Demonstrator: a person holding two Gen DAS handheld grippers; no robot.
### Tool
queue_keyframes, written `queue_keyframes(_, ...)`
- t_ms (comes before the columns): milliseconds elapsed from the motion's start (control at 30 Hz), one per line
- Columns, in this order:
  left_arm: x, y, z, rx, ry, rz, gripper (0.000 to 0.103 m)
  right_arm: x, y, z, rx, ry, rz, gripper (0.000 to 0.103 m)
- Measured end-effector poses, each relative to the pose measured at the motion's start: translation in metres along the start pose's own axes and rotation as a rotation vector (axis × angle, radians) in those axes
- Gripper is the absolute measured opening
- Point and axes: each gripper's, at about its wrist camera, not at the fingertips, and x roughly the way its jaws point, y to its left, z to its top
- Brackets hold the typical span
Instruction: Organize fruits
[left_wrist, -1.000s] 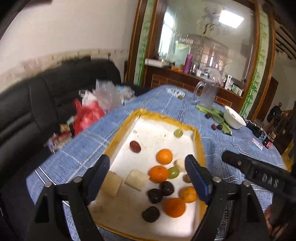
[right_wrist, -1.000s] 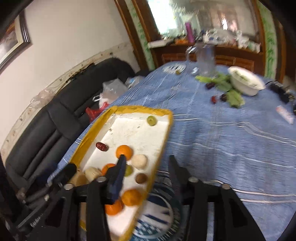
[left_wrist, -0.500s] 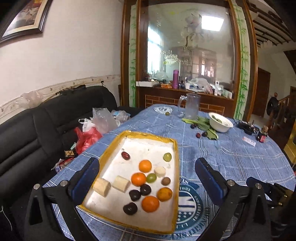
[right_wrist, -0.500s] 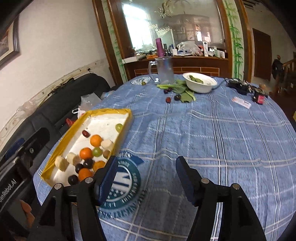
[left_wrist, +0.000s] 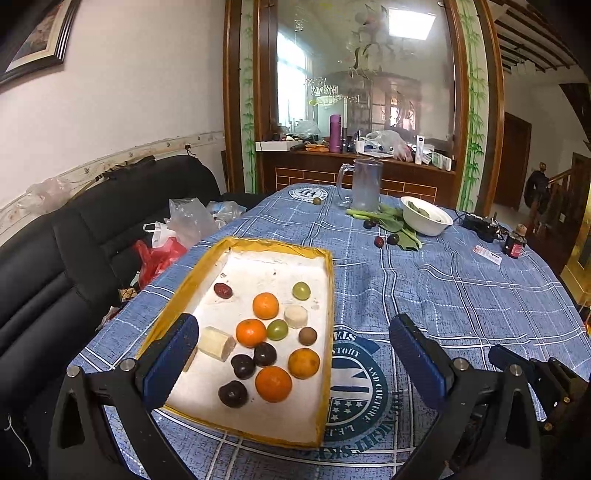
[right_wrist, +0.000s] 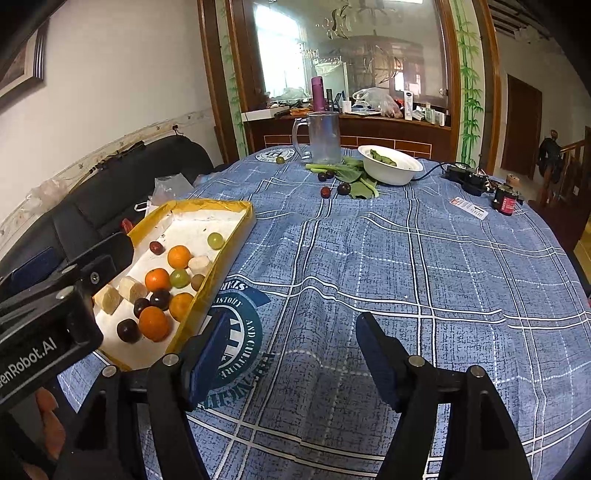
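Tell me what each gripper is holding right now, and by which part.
Nothing is held. The left gripper stands wide open over the tray; the right gripper is opening above bare tablecloth, nothing between its fingers.

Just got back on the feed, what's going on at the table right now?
A person holds a gripper in each hand over the blue tablecloth. The left gripper stands wide open above the near end of the yellow tray of oranges, grapes, dark fruits and pale chunks. The right gripper is opening over bare cloth, beside the tray. Neither holds anything. More fruits lie loose by the white bowl.
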Motion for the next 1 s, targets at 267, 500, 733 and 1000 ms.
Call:
queue_keyframes(267,0.0,-0.001,-0.001,-0.004,-0.015,0.018,0.103,0.005,0.001,-0.001,0.005,0.012,0.004,0.075)
queue_keyframes(500,-0.02,0.004,-0.001,-0.054,-0.151,0.152,0.103,0.006,0.005,-0.003,-0.006,0.01,0.012,0.075)
queue_keyframes(733,-0.047,0.029,-0.001,-0.166,-0.3,0.112,0.103,0.0,0.017,-0.005,-0.056,-0.013,0.029,0.076)
queue_keyframes(1000,-0.026,0.043,-0.006,-0.172,-0.205,0.079,0.103,0.0,0.042,-0.005,-0.147,-0.021,0.055,0.079)
